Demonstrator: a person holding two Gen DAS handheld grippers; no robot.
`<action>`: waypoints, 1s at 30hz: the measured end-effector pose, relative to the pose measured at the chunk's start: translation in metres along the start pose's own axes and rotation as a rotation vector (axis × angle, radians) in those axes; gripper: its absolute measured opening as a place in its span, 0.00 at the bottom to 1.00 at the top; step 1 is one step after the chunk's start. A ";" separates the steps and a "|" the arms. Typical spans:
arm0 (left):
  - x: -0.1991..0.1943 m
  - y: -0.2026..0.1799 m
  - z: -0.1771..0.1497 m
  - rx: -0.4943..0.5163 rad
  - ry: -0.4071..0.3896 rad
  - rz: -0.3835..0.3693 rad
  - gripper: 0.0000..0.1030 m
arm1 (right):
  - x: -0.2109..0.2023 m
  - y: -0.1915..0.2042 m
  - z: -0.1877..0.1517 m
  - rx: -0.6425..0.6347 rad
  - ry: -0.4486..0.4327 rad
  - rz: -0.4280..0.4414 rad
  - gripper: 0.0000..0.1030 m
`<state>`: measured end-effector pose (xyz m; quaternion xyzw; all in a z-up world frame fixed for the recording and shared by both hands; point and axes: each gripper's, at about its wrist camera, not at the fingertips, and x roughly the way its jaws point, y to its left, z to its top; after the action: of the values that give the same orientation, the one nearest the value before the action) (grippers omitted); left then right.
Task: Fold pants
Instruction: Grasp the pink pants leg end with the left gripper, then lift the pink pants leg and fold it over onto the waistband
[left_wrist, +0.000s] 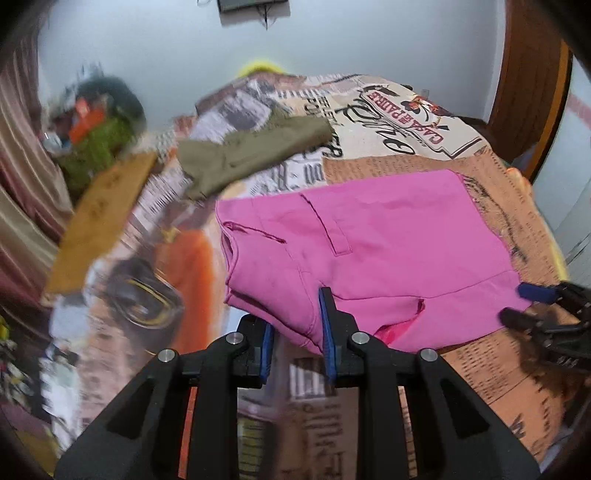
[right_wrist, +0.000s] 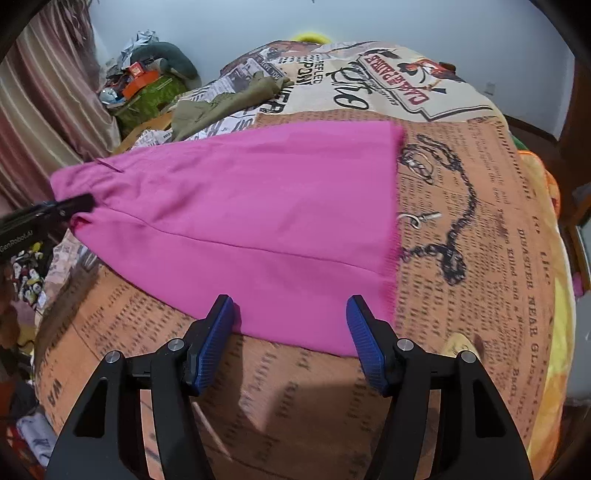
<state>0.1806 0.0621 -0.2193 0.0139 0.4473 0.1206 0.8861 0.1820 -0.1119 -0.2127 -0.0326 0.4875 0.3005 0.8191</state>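
Observation:
Pink pants (left_wrist: 369, 251) lie folded flat on a bed with a newspaper-print cover (left_wrist: 491, 369). In the left wrist view my left gripper (left_wrist: 297, 328) is open at the near waist corner, its right finger over the cloth edge, holding nothing. My right gripper (left_wrist: 524, 302) shows at the far right, at the pants' near edge. In the right wrist view the pants (right_wrist: 258, 221) stretch across the bed, and my right gripper (right_wrist: 291, 317) is open at their near edge, empty. The left gripper (right_wrist: 79, 205) shows at the waist end.
Folded olive-green pants (left_wrist: 251, 151) lie further back on the bed, also in the right wrist view (right_wrist: 229, 99). A cluttered pile (right_wrist: 144, 85) and a striped curtain (right_wrist: 48, 103) stand at the left. A wooden frame (left_wrist: 532, 92) is at the right.

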 end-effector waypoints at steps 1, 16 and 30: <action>-0.001 -0.001 0.001 0.005 -0.008 0.009 0.23 | -0.001 -0.002 -0.002 0.010 0.000 -0.002 0.58; -0.040 -0.067 0.047 0.146 -0.180 -0.095 0.21 | -0.007 -0.023 -0.014 0.104 -0.014 -0.008 0.58; -0.004 -0.139 0.073 0.197 0.012 -0.454 0.19 | -0.008 -0.028 -0.017 0.125 -0.029 0.023 0.58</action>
<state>0.2643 -0.0680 -0.1912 -0.0014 0.4540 -0.1258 0.8821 0.1806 -0.1444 -0.2216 0.0286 0.4937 0.2794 0.8230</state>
